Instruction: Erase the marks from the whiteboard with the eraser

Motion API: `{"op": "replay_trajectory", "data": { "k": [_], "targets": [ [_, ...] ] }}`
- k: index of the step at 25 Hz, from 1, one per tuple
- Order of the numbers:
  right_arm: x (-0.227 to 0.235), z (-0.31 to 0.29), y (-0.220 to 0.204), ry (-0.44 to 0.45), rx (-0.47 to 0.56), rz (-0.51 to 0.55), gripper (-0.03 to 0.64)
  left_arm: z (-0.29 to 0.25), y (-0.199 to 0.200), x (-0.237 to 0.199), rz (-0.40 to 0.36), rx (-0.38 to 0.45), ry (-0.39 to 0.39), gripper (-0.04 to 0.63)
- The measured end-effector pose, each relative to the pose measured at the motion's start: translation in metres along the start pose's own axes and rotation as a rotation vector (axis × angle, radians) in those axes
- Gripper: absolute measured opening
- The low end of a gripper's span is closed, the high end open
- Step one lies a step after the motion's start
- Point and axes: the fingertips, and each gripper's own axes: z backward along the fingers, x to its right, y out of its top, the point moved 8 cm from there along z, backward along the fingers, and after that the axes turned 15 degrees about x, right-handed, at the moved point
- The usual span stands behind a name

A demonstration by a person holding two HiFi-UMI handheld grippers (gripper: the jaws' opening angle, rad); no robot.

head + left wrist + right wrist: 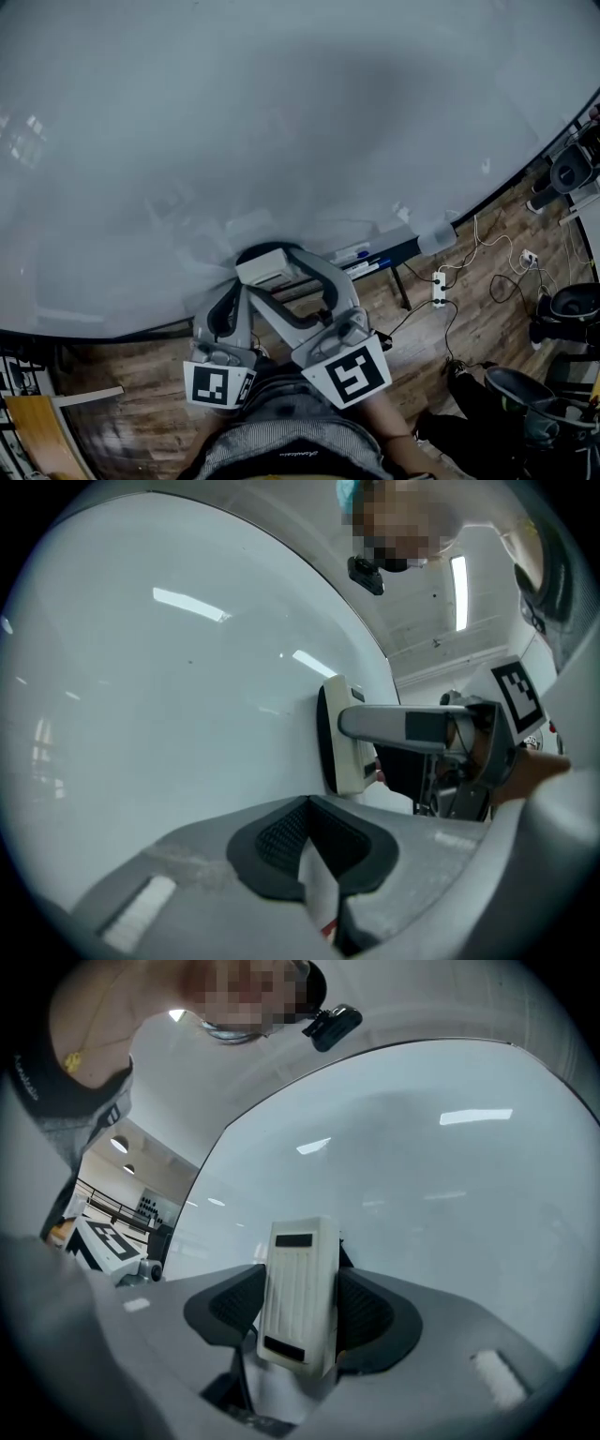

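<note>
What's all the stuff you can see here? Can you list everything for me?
Big whiteboard: one, pale grey-white, fills most of the view.
White rectangular plastic eraser: one, white, pressed on the whiteboard's lower part.
Marker pens: at least two, pale with blue, on the tray right of the eraser.
White power strip: one, on the wooden floor.
Cables: several, white and black, on the floor.
Dark chairs: several, far right.
Left gripper: one, grey, jaws together, empty.
Right gripper: one, grey, jaws clamped on the eraser.
</note>
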Motion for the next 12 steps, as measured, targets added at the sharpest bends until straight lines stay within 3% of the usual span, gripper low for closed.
{"op": "replay_trajectory", "data": {
  "k": [5, 12],
  "targets": [
    [0.033, 0.021, 0.0, -0.002, -0.006, -0.005, 0.25, -0.027, -0.009, 0.029, 0.002, 0.003, -0.006, 0.003],
    [0.067, 0.042, 0.001, 0.037, -0.011, -0.007, 0.25, -0.047, -0.012, 0.064, -0.014, 0.012, 0.046, 0.003]
  ]
}}
